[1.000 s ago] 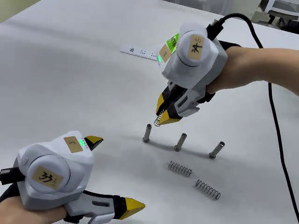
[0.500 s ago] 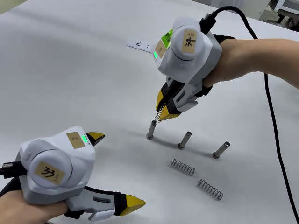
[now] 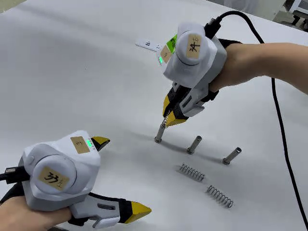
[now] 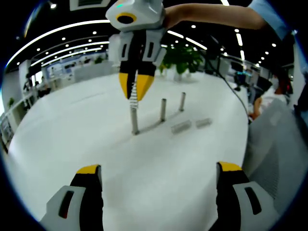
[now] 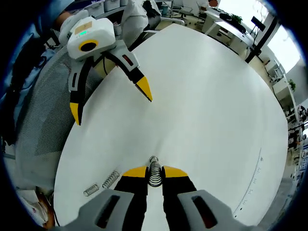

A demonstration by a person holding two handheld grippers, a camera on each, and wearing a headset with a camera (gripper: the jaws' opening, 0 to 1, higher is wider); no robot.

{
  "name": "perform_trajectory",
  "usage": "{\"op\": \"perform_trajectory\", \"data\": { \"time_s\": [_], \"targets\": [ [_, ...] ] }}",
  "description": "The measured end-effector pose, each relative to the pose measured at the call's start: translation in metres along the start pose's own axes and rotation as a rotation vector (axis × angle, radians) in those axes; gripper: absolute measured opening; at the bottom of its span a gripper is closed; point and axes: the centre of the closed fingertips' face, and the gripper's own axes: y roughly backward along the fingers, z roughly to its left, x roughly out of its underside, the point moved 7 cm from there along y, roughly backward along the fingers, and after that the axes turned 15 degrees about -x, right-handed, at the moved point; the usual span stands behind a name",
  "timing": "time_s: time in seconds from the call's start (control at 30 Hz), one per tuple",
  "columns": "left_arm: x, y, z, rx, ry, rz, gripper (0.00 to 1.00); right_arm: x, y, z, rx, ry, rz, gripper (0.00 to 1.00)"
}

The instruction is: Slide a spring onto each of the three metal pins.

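Three metal pins stand in a row on the white table: left pin (image 3: 159, 133), middle pin (image 3: 194, 144), right pin (image 3: 232, 155). My right gripper (image 3: 169, 118) is shut on a small spring (image 3: 165, 121), held right above the left pin, its lower end at the pin's top. In the right gripper view the spring (image 5: 154, 174) sits between the jaws with the pin top (image 5: 153, 159) just beyond. The left gripper view shows that gripper (image 4: 136, 89) over the left pin (image 4: 134, 120). My left gripper (image 3: 120, 176) hangs open at the near left, holding nothing.
Two loose springs (image 3: 192, 172) (image 3: 220, 196) lie on the table in front of the middle and right pins. A white ruler-like strip (image 3: 149, 45) lies far back. A black cable (image 3: 284, 139) trails along the right side.
The right gripper has brought the spring down and closer to the left pin, so its end now meets the pin's top. The left gripper has stayed about where it was.
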Motion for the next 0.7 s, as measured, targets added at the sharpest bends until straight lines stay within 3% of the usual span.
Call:
{"op": "perform_trajectory", "data": {
  "time_s": [0.7],
  "targets": [
    [0.0033, -0.0006, -0.0018, 0.003, 0.007, 0.005, 0.99, -0.0008, -0.0001, 0.0009, -0.007, 0.001, 0.004, 0.12]
  ]
}}
